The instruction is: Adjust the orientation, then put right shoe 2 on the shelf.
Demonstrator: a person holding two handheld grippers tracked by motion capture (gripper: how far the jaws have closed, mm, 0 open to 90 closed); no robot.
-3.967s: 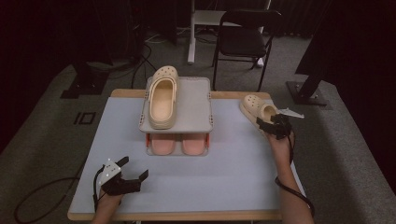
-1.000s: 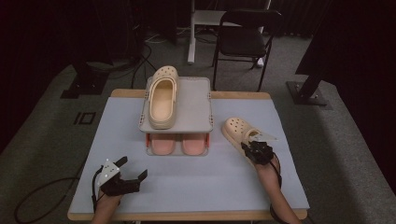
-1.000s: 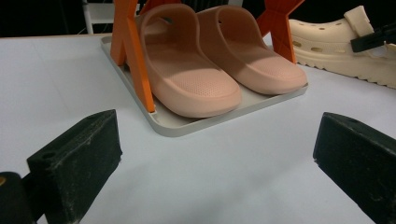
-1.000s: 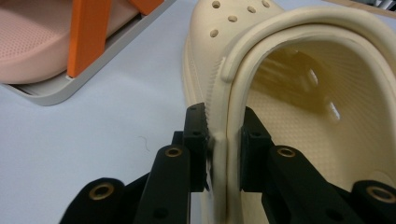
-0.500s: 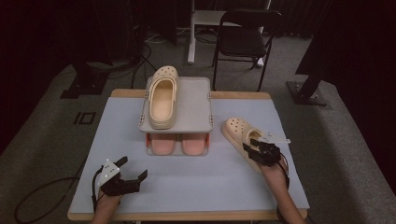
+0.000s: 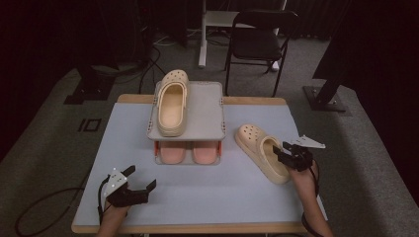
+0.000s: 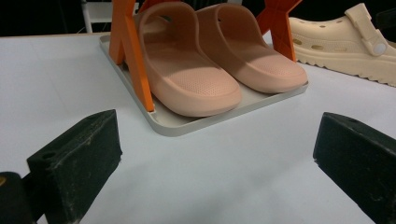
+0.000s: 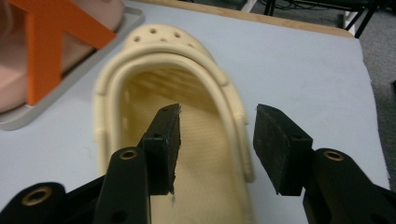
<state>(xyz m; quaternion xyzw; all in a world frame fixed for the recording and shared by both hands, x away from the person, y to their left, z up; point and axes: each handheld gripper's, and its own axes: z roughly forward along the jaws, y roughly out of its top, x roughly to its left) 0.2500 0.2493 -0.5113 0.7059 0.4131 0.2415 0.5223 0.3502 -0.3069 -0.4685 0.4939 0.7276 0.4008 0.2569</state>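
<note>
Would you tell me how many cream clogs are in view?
2: one clog atop the rack, the other on the table at the right gripper.

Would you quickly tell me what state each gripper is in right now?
Left gripper: open, holding nothing, fingers wide apart over the table.
Right gripper: open, fingers either side of the cream clog's side wall, not clamped on it.

Pink slippers [image 6: 191,152] half hidden under rack shelf [image 6: 202,111]; cream clog [image 7: 348,44] cut off by frame edge.
</note>
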